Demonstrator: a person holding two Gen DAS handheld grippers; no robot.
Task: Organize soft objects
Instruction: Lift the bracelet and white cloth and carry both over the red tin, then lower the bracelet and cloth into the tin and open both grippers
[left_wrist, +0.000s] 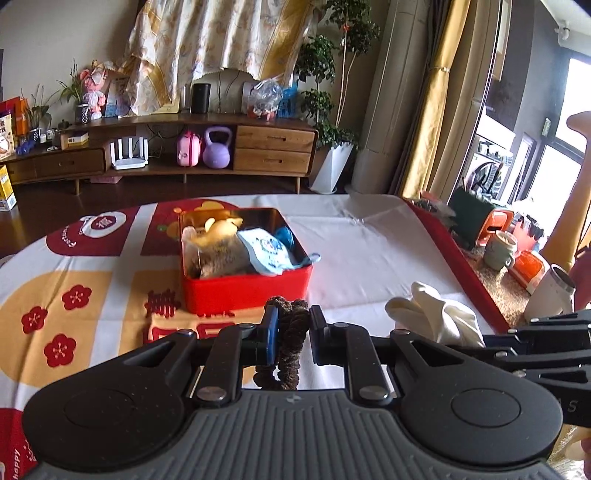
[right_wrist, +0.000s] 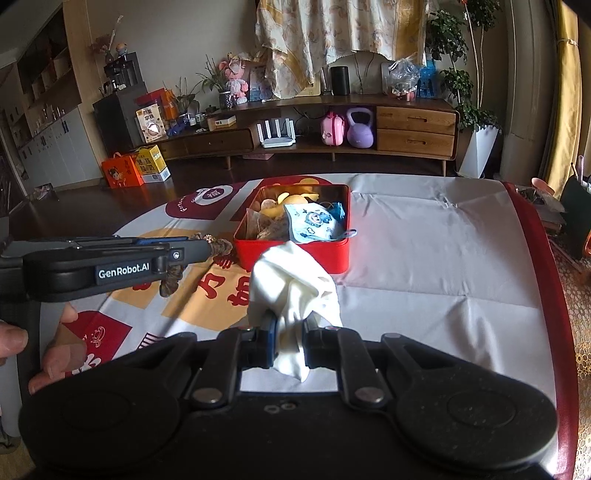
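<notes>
A red tin box (left_wrist: 243, 291) (right_wrist: 291, 254) stands on the table, holding a blue patterned cloth (left_wrist: 267, 251) (right_wrist: 314, 221), a yellow soft item and other soft things. My left gripper (left_wrist: 291, 325) is shut on a brown scrunchie (left_wrist: 291, 332), held just in front of the box; it also shows in the right wrist view (right_wrist: 218, 245). My right gripper (right_wrist: 290, 332) is shut on a white cloth (right_wrist: 291, 288), held above the table in front of the box; the cloth also shows in the left wrist view (left_wrist: 436, 317).
The table (right_wrist: 443, 258) has a white, red and yellow printed cover with a red right edge. Mugs and orange containers (left_wrist: 517, 251) lie on the floor to the right. A wooden sideboard (left_wrist: 184, 147) stands along the far wall.
</notes>
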